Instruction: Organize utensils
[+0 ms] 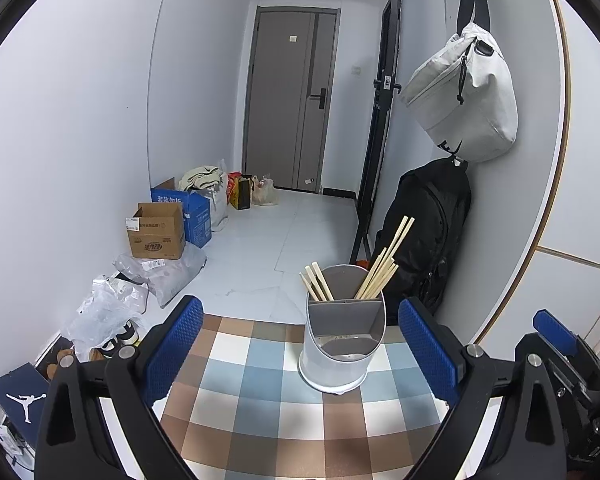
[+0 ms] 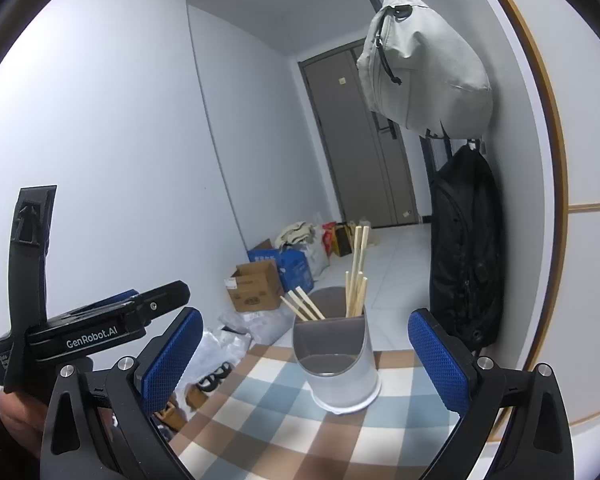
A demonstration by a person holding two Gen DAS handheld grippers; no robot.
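Observation:
A grey-white utensil holder [image 1: 342,344] with three compartments stands near the far edge of the checked tablecloth [image 1: 260,400]. Several wooden chopsticks [image 1: 384,264] lean in its two back compartments; the front compartment looks empty. My left gripper [image 1: 304,352] is open and empty, its blue pads [image 1: 176,348] either side of the holder, short of it. In the right wrist view the holder [image 2: 336,360] and chopsticks [image 2: 356,276] stand ahead of my right gripper [image 2: 304,364], which is open and empty. The left gripper's body [image 2: 80,332] shows at the left.
A grey bag [image 1: 464,96] and a black backpack [image 1: 428,232] hang on the right wall beside the table. Cardboard boxes [image 1: 156,232] and plastic bags [image 1: 112,304] lie on the floor to the left. A grey door [image 1: 292,100] is at the back.

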